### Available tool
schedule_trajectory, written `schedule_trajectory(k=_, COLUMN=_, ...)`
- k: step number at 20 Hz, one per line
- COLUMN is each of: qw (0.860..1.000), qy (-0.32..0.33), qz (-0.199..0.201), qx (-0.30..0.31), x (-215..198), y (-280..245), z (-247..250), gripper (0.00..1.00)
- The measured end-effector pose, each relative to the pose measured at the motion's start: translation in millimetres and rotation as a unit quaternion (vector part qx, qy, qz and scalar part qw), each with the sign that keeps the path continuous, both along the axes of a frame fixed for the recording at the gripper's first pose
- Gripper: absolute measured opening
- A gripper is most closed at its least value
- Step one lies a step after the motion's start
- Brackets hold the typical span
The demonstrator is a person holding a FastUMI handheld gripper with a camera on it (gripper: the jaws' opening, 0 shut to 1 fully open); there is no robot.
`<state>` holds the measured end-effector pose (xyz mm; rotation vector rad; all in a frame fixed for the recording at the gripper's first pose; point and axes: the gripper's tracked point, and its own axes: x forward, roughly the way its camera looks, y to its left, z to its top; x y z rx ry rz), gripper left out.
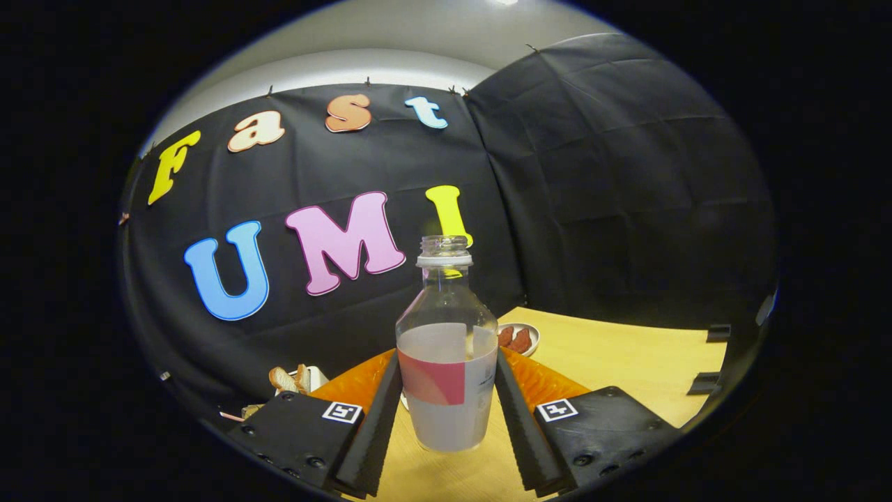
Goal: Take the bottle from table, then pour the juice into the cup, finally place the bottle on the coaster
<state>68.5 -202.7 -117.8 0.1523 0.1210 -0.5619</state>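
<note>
A handheld gripper (447, 390) sits low over a light wooden table (627, 355), its two fingers (376, 418) reaching forward on either side of a clear plastic bottle (446, 348). Both fingers appear to press against the bottle's lower body, across its label, so the gripper looks to be pinching the bottle rather than spread wide around it. The bottle stands upright between them with its cap off and its open neck at the top. A pale, cloudy juice fills roughly the lower half. Its base looks to be at or just above the tabletop; I cannot tell whether it has left the surface.

The step in hand is taking the bottle from the table. To do it well, I judge the grip should stay firm and low on the label, and the lift should go straight up with the bottle kept vertical, since the open neck would let juice slosh out on any tilt.

Just behind the bottle lies an orange mat (355, 383), possibly the coaster. Further back, near the table's far edge, sits a small plate of reddish sausage pieces (517, 338). Toward the far left corner rest slices of bread (289, 378).
</note>
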Motion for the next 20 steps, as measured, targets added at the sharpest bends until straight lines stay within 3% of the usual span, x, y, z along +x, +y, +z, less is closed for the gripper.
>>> schedule_trajectory(k=7, qw=0.998, qy=-0.009, qz=0.025, qx=-0.050, x=46.7, y=5.4, z=-23.3, gripper=0.76)
schedule_trajectory(k=20, qw=0.991, qy=0.076, qz=0.024, qx=-0.103, x=102.3, y=16.2, z=-171.8, gripper=0.76)
